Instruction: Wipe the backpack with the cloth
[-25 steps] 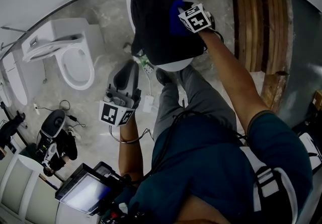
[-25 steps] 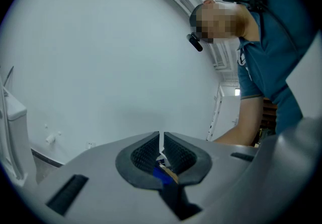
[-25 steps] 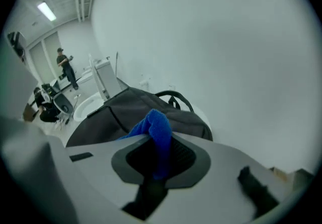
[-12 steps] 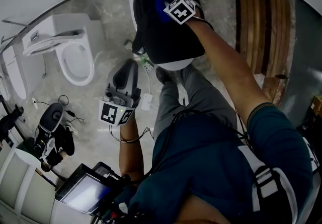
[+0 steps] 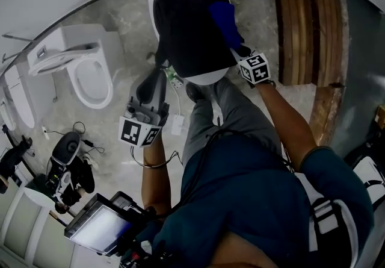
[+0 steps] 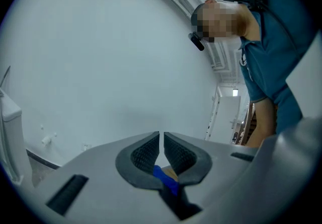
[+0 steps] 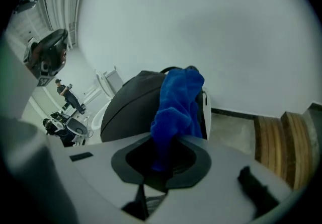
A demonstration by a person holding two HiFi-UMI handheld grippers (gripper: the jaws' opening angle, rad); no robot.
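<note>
1. Toilet (image 5: 90, 77): white, lid up, on the floor left of the table.
2. Planks (image 5: 304, 26): wooden, at the right.
3. Table (image 5: 207, 77): round, white, carries the backpack.
4. Backpack (image 5: 183, 26): black, covers most of the tabletop.
5. Left gripper (image 6: 161, 141): held low beside the table, apart from the backpack; jaws closed to a thin slit, nothing gripped.
6. Right gripper (image 5: 240, 50): at the backpack's right edge; jaws clamped on the cloth.
7. Cloth (image 5: 224, 18): blue, lies against the backpack's right side.
</note>
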